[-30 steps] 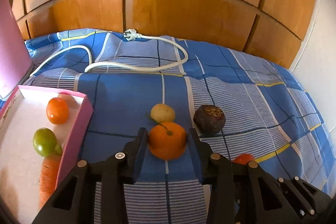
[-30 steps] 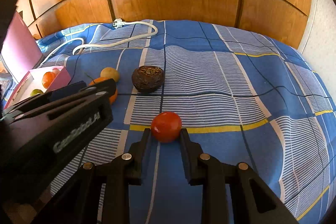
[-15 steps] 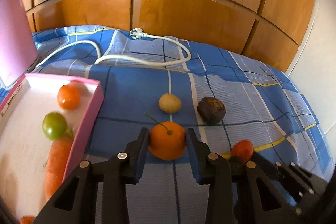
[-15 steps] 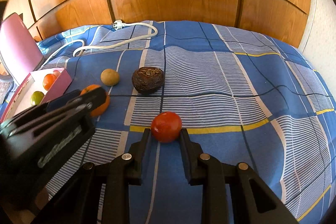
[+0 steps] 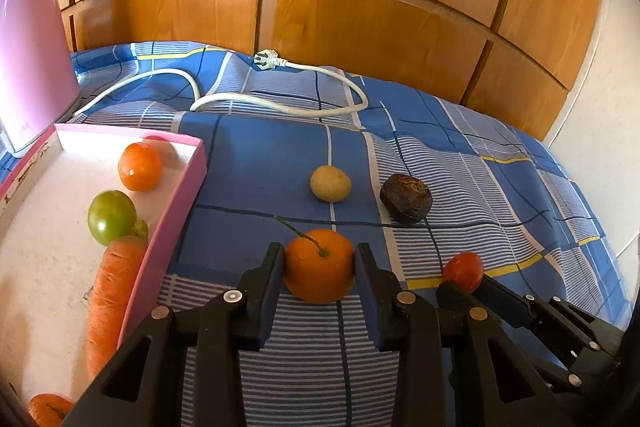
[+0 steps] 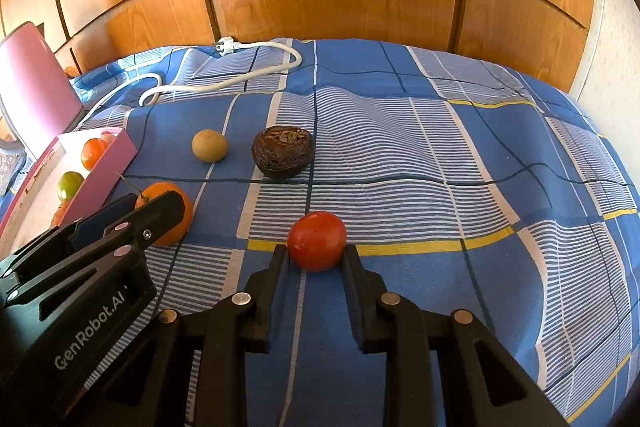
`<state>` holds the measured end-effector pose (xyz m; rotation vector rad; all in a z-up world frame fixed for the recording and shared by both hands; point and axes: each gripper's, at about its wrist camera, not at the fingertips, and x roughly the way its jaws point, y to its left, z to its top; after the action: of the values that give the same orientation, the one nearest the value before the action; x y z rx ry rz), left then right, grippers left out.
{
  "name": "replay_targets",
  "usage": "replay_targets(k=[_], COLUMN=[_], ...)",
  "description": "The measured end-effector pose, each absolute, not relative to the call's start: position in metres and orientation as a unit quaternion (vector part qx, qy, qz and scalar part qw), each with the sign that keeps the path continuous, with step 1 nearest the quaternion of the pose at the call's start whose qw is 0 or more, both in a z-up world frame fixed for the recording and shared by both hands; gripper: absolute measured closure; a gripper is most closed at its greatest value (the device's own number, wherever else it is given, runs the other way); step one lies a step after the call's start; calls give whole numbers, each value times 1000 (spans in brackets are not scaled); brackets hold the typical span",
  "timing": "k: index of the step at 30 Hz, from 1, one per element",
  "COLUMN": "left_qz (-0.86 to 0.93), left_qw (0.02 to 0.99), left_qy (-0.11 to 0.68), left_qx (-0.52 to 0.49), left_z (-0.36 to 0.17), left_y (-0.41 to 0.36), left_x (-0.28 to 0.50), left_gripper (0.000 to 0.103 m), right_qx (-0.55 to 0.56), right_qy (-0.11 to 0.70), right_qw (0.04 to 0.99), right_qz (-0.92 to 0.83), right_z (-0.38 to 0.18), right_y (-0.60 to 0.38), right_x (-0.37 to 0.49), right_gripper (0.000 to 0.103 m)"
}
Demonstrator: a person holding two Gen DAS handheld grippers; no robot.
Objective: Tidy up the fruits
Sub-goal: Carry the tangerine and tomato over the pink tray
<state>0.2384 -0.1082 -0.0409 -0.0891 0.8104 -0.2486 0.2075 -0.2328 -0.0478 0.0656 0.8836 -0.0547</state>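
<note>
My left gripper (image 5: 319,259) is shut on an orange with a stem (image 5: 319,265), held just above the blue checked bedspread; the orange also shows in the right wrist view (image 6: 170,213). My right gripper (image 6: 316,251) is shut on a red tomato (image 6: 317,241), seen too in the left wrist view (image 5: 463,271). A pink box (image 5: 176,195) at the left holds an orange tomato (image 5: 140,167), a green tomato (image 5: 112,216) and a carrot (image 5: 110,291). A small yellow fruit (image 5: 331,183) and a dark wrinkled fruit (image 5: 406,199) lie on the bed beyond the grippers.
A white power cable with a plug (image 5: 280,99) lies across the far part of the bed. The box's pink lid (image 5: 32,59) stands upright at the far left. Wooden panels (image 5: 360,7) rise behind the bed. A white wall (image 5: 600,107) is at the right.
My left gripper has lifted the orange and drawn back and left, so the pink box shows larger. The right gripper still grips the tomato in the same place.
</note>
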Motion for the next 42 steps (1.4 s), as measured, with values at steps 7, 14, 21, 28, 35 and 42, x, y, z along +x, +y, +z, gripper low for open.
replay_targets(k=[7, 14, 21, 28, 35, 42], left_qz=[-123, -109, -117, -116, -103, -102], left_qw=[899, 902, 899, 903, 908, 913], left_qy=[417, 416, 413, 408, 406, 395], left_qx=[-53, -43, -90, -72, -27, 3], left_z=[-50, -51, -50, -46, -46, -46], left_y=[-107, -109, -91, -91, -92, -92], left_x=[246, 243, 236, 211, 180, 148], left_gripper=[62, 65, 66, 66, 66, 66], right_qx=[35, 38, 46, 53, 53, 50], right_qy=[426, 424, 423, 421, 424, 428], right_qw=[904, 904, 905, 905, 904, 902], right_qz=[-24, -24, -20, -18, 2, 16], right_z=[-47, -47, -47, -46, -46, -47], right_y=[-233, -235, -237, -238, -232, -223], right_x=[207, 206, 206, 205, 200, 189], right_gripper=[76, 76, 76, 77, 77, 77])
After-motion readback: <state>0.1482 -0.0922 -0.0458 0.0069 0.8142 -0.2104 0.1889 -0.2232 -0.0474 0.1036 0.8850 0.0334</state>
